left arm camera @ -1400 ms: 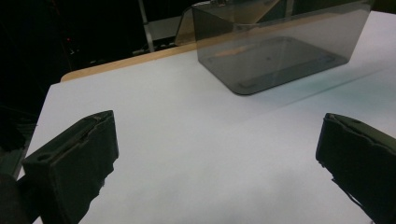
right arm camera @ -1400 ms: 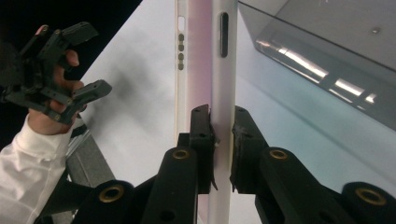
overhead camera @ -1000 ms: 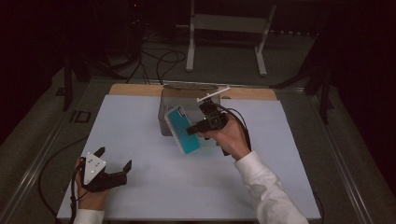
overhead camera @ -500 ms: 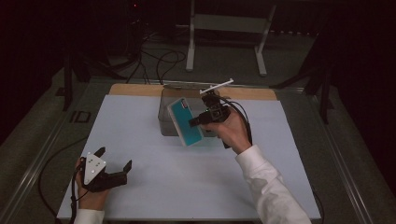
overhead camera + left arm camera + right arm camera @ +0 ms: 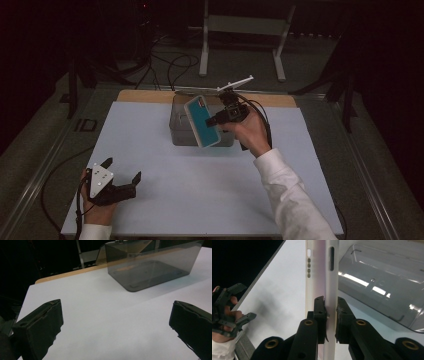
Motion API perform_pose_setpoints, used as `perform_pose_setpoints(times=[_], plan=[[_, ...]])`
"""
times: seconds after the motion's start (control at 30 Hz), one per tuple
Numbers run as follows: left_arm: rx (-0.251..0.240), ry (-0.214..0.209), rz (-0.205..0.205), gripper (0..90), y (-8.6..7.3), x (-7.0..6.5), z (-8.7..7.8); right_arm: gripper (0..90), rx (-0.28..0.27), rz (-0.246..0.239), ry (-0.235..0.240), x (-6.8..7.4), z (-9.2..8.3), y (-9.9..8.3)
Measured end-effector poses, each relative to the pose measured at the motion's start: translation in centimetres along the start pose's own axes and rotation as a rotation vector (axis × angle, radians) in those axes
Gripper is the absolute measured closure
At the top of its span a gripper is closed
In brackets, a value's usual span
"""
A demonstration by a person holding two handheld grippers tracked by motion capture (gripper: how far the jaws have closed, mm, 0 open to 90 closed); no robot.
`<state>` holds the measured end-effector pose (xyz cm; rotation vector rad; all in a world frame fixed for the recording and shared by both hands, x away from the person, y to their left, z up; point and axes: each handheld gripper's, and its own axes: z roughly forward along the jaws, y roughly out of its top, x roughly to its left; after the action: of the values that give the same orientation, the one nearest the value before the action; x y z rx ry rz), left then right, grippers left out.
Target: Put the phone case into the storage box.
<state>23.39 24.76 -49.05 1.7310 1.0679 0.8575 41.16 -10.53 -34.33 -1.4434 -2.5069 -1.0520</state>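
My right tongs (image 5: 331, 315) are clamped on the thin edge of a phone (image 5: 324, 270), one black pad on each side of its pale rim, and in the right tongs' own view the phone runs straight up from between the pads, with its side button and a row of small holes showing. From the high view, the right tongs (image 5: 216, 121) hold the phone (image 5: 202, 121) in the air with its teal back facing the camera, tilted so the top leans to the left, in front of and partly over a smoky clear box (image 5: 181, 131) that stands at the far middle of the worktop (image 5: 200, 190). My right hand (image 5: 248, 131) is behind the tongs, with a white sleeve (image 5: 287, 200) running back to the near edge and a black cable looping by the wrist. The box's lid (image 5: 200, 92) stands open behind it. My left tongs (image 5: 123, 176) rest low at the near left corner of the worktop, wide open with nothing between them, well apart from the box. In the left tongs' view their two black pads (image 5: 41, 325) stand far apart over bare white sheet, and the box (image 5: 152, 267) sits farther off with nothing inside that I can see. A wooden strip (image 5: 145, 96) runs along the far edge of the worktop.
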Motion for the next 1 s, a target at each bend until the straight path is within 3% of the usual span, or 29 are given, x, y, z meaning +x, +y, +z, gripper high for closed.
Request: perform_pose_setpoints(times=[1.0], plan=[[-0.005, 0.003, -0.005, 0.1, 0.1, 0.0, -0.2, 82.2, -0.028, 0.066, -0.081, -1.9, -0.1, 2.1]])
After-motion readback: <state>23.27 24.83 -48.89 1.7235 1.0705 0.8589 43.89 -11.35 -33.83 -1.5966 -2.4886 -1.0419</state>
